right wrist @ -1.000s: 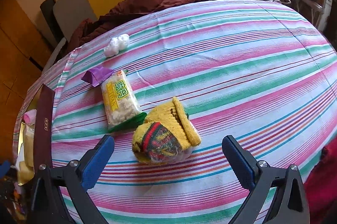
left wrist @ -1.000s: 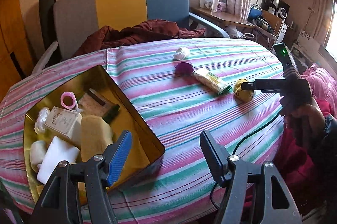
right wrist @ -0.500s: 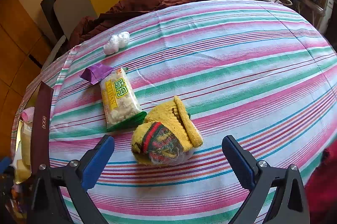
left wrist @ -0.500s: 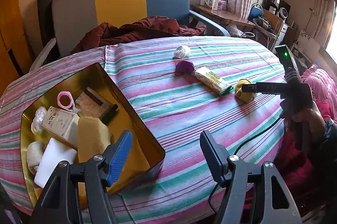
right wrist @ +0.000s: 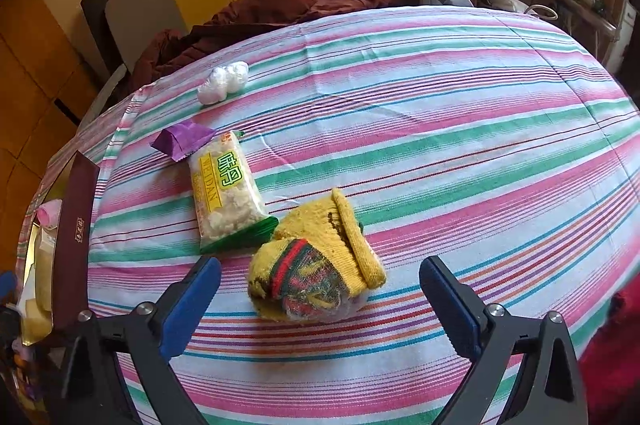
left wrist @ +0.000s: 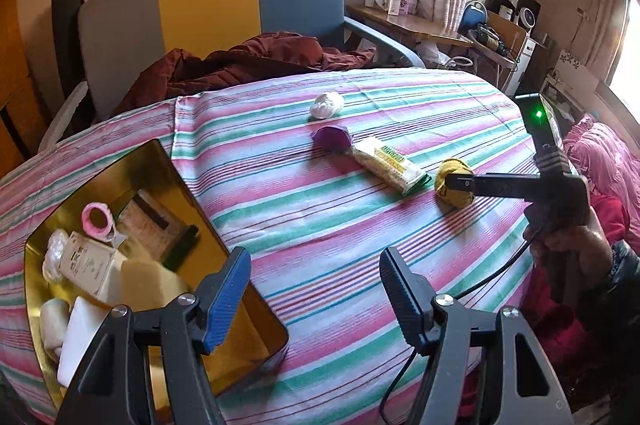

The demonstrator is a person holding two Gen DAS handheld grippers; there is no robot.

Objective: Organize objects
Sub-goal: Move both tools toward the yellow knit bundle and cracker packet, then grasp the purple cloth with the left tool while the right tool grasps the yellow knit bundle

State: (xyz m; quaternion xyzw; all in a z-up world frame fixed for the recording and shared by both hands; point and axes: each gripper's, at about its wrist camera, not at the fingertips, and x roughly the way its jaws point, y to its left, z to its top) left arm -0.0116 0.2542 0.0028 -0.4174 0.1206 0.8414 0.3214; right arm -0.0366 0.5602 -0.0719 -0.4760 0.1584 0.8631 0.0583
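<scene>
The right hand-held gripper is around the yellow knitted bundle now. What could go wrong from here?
1. The right hand-held gripper is closing with the yellow knitted bundle between its jaws, not yet pinched; the soft, loosely rolled knit may unroll or slip out when lifted.
2. The snack packet touches the bundle, so it might be dragged along.
3. The gold tin already looks crowded, so the bundle may not sit inside neatly.
</scene>
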